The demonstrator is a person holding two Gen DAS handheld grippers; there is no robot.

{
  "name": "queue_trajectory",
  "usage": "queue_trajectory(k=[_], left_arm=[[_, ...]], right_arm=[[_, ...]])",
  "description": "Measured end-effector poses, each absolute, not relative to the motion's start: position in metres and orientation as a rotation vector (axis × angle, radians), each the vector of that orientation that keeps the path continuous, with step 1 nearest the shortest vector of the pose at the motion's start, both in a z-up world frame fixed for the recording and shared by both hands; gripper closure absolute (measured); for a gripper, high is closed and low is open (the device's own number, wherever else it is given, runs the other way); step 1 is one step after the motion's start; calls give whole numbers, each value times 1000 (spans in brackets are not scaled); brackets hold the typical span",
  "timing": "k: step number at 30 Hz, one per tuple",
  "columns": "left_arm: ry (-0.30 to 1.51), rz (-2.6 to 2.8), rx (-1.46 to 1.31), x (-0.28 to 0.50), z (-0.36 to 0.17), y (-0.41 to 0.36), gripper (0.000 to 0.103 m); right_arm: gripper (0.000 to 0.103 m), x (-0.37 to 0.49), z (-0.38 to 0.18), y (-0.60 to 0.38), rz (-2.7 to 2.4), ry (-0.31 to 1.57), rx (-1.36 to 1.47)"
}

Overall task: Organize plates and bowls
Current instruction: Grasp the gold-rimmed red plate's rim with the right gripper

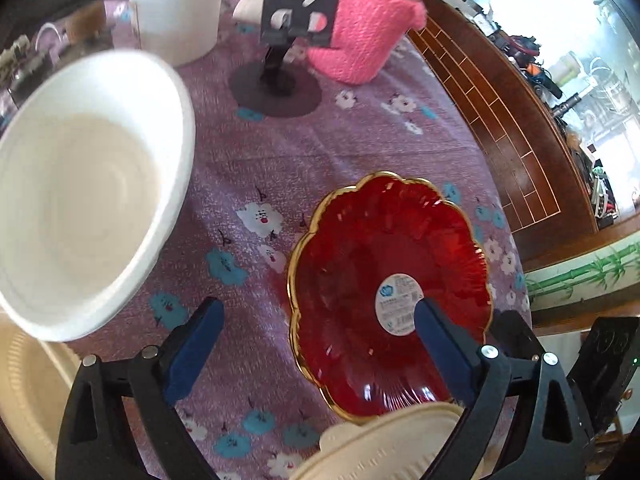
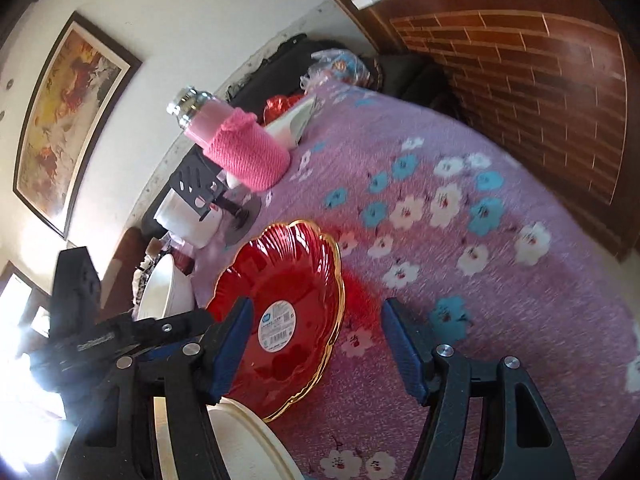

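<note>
Both tools stood with their jaws spread and nothing between the blue pads. Left tool hovered over the purple flowered cloth covering the surface, its right pad overlapping the red plate in the left wrist view (contact could not be confirmed). Right tool hovered above the same cloth, its left pad in front of the red plate's near edge.

Items, largest first:

1. White bowl: tilted, opening toward the left camera, at the left of that view; motion blur softened its rim. In the right wrist view it appeared on edge behind the left tool's body.
2. Red plate: scalloped, gold-rimmed, lying flat on the cloth with a white round sticker near its centre. It sat between the two tools.
3. Cream plate: ribbed rim, at the bottom edge, overlapping the red plate's near rim.
4. Second cream plate: at the lower left, partly under the white bowl in the view.
5. White container: at the far edge.
6. Pink knitted bottle sleeve: around a pink bottle with a metal cap, beside a black slotted stand.
</note>
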State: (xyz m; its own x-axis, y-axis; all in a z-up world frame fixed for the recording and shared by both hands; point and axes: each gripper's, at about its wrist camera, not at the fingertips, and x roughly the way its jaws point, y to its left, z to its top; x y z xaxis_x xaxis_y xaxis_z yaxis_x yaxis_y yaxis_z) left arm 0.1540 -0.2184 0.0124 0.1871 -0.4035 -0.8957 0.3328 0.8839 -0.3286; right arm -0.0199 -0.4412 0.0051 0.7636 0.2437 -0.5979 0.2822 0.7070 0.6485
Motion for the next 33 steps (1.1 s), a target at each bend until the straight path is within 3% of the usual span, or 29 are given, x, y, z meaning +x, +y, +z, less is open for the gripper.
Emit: queue_trajectory(k=[10, 13, 15, 17, 19, 22, 33], left_arm=[[1301, -546, -17, 164, 6, -241, 8], [1310, -585, 24, 160, 5, -253, 9], [1305, -609, 61, 153, 6, -262, 15], [1290, -599, 89, 150, 8, -264, 19], [1276, -598, 83, 150, 10, -262, 40], [1282, -608, 28, 153, 13, -254, 63], [1157, -644, -29, 129, 54, -240, 67]], right_arm=[[36, -15, -7, -440, 24, 728, 889], [59, -13, -11, -440, 25, 742, 877], [81, -10, -17, -438, 44, 765, 889], [83, -9, -19, -437, 33, 770, 892], [85, -11, -17, -439, 2, 764, 884], [85, -17, -13, -444, -43, 745, 869], [87, -38, 16, -454, 16, 601, 898]])
